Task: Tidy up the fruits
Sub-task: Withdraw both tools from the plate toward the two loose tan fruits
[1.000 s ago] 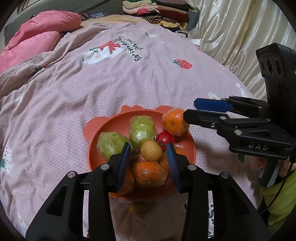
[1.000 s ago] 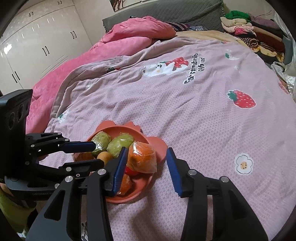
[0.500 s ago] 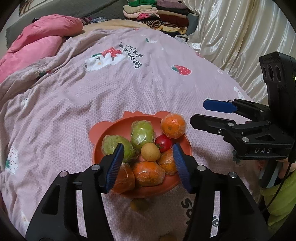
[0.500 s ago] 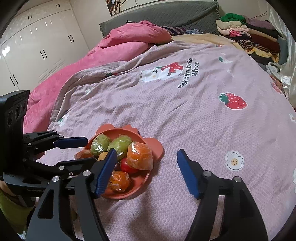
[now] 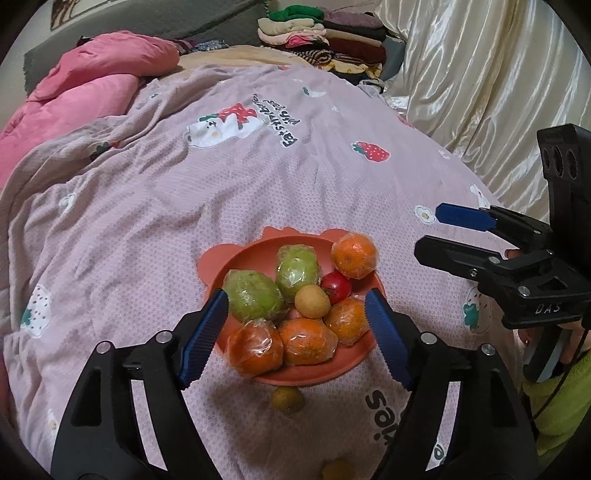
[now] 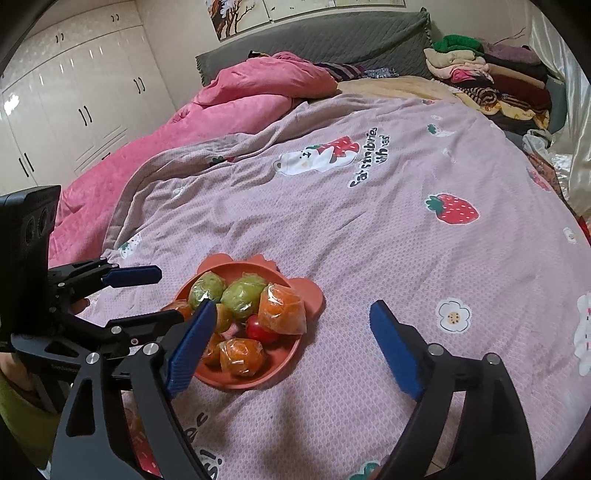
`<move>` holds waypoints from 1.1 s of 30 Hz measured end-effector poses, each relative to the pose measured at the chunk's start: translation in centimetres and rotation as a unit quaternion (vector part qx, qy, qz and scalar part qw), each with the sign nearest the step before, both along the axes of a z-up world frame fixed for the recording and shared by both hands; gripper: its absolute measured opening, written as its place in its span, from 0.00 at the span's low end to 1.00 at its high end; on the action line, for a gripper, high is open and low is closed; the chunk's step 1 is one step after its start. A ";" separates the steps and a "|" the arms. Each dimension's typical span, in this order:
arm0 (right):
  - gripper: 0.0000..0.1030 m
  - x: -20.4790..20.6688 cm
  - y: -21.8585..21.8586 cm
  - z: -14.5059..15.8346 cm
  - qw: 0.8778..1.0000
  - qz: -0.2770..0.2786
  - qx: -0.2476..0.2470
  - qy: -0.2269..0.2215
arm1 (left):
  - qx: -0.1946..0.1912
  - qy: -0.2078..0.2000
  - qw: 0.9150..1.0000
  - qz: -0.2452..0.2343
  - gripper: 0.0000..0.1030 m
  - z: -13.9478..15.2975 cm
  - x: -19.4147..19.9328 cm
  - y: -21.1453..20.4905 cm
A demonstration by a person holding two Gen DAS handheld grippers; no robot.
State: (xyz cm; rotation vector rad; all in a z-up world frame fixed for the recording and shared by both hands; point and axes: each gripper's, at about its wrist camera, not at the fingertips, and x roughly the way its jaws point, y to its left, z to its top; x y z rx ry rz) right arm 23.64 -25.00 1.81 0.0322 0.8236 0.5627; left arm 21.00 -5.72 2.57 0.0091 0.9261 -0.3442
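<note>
Two small yellow-brown fruits point(image 5: 287, 398) lie on the bed beside the filled terracotta plate point(image 5: 325, 373), both hand-held grippers point(image 5: 295, 336) point(image 6: 291, 343) spread empty.

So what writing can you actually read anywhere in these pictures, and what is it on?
"DAS": on the black body of the right gripper.
Dark lettering beside the strawberry print on the bedspread: stylised, not clearly readable.
Larger letters at the bedspread's near edge: cut off, unreadable.

We list a bed under a mauve strawberry-print bedspread point(image 6: 369, 229), a pink duvet point(image 6: 236, 107) heaped at its head, grey quilted headboard point(image 6: 332, 37), folded clothes pile point(image 6: 491, 74), white wardrobe doors point(image 6: 74, 99), cream satin curtain point(image 5: 480, 74), wall picture point(image 6: 236, 14).
</note>
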 end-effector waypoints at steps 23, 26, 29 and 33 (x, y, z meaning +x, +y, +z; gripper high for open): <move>0.91 -3.7 0.8 2.0 1.000 0.006 -0.006 -0.023 | -0.008 -0.021 0.999 0.045 0.88 2.1 -2.8 3.9; 0.91 -4.3 1.0 2.1 1.000 0.009 -0.007 -0.025 | -0.008 -0.022 0.999 0.048 0.90 2.3 -3.2 4.0; 0.92 -5.1 1.3 2.3 1.000 0.013 -0.010 -0.027 | -0.007 -0.022 0.998 0.050 0.90 2.4 -3.7 4.0; 0.93 -5.9 1.6 2.3 0.999 0.016 -0.015 -0.028 | -0.006 -0.023 0.998 0.054 0.90 2.6 -4.0 4.2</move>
